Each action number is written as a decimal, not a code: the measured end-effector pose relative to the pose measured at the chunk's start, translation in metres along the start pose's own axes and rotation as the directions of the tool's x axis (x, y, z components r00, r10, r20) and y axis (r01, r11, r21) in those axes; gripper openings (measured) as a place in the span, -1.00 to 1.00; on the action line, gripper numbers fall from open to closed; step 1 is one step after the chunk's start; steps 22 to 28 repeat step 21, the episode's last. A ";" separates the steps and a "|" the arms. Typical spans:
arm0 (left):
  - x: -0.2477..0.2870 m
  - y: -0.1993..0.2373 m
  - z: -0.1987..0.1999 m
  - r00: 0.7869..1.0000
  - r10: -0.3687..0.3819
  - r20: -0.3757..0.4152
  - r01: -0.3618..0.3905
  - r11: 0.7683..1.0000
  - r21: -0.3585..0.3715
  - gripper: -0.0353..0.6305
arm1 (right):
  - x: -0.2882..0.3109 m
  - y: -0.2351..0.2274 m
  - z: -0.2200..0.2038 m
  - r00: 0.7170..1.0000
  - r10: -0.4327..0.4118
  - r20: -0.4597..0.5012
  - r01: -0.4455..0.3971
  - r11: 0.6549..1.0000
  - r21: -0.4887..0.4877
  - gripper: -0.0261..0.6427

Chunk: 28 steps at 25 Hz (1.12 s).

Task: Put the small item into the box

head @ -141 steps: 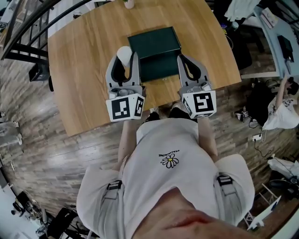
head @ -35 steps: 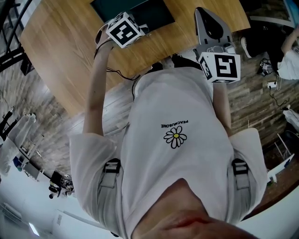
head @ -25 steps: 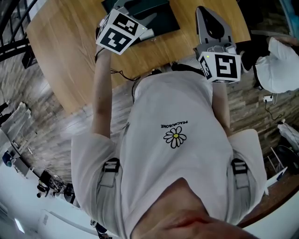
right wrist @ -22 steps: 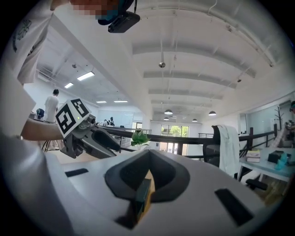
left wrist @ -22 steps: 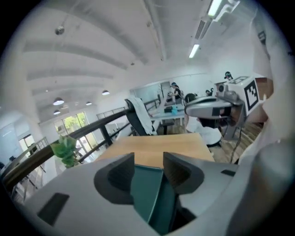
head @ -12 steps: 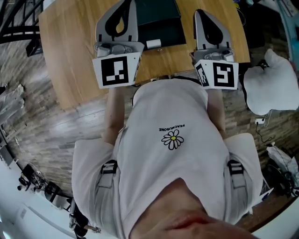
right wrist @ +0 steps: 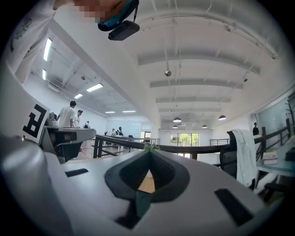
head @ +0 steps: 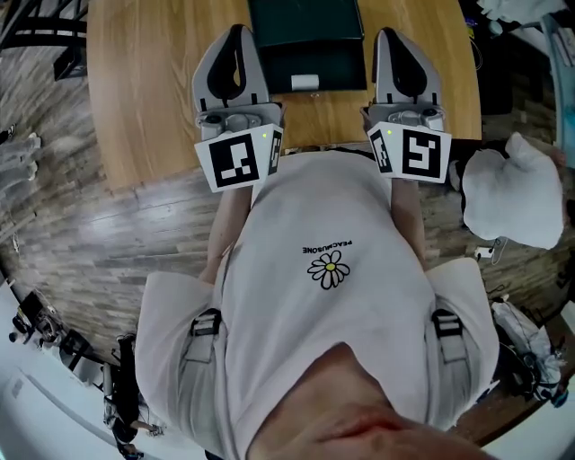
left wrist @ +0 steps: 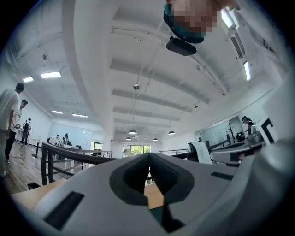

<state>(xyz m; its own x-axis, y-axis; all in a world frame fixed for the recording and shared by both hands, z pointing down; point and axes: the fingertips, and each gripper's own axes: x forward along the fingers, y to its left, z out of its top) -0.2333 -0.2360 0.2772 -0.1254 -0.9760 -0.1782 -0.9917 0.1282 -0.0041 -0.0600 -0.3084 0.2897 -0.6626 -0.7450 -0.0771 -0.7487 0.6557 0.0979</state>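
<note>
Both sets of fingers clenched on nothing, one gripper on each side of the box.
Your left gripper point(head: 236, 34) and right gripper point(head: 389, 36) have their fingers pressed together with nothing between them. They flank the dark green box point(head: 305, 27) on the wooden worktop point(head: 144, 81). The small white item point(head: 305, 83) lies at the box's near edge, between the grippers. Whether it sits fully inside cannot be told.

Just beside the daisy point(head: 330, 267) on the white shirt point(head: 359, 359) runs one line of small dark capitals, upside down and too small to read surely. The left gripper point(head: 235, 30) and right gripper point(head: 387, 33) carry letterless square markers.
</note>
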 end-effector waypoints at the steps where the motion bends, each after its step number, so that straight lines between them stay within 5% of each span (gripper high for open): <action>1: 0.000 0.003 0.001 1.000 0.006 0.000 -0.006 1.000 0.000 -0.85 | 0.001 0.001 -0.001 1.000 0.004 -0.001 -0.004 1.000 0.003 -0.90; 28: 0.000 0.016 -0.003 1.000 0.028 -0.007 -0.028 0.999 0.015 -0.85 | 0.003 0.002 -0.009 1.000 0.013 -0.027 -0.013 1.000 0.012 -0.90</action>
